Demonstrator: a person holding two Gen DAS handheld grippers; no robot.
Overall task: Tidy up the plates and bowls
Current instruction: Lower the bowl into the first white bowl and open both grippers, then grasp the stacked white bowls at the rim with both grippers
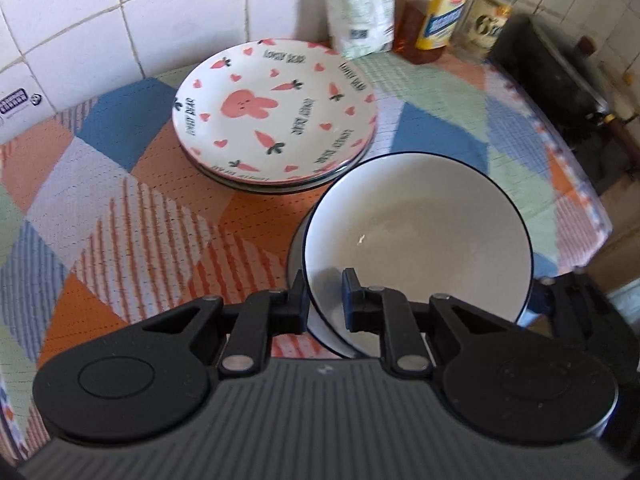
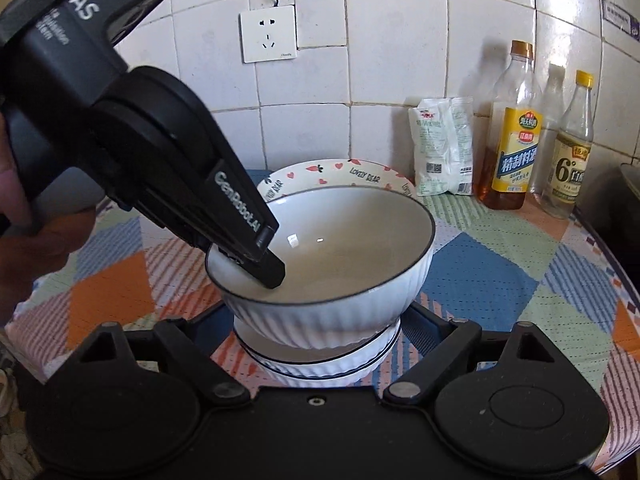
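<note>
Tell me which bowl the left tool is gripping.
The upper white bowl, tilted and clamped at its rim by the left tool. The lower bowl sits flat underneath it.

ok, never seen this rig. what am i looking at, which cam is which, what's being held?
There is no robot arm here: a person holds a two-finger gripper in each hand, and each carries a fisheye camera looking forward along its jaws.

The left wrist view shows the left gripper with its jaws closed on the rim of a white bowl, one jaw inside and one outside. The right wrist view looks across at the same bowl, held tilted above a second bowl on the patchwork tablecloth. The right gripper has its jaws spread wide on either side of that lower bowl, holding nothing.

Behind is a stack of bunny-print plates, plus a white packet and bottles against the tiled wall.
</note>
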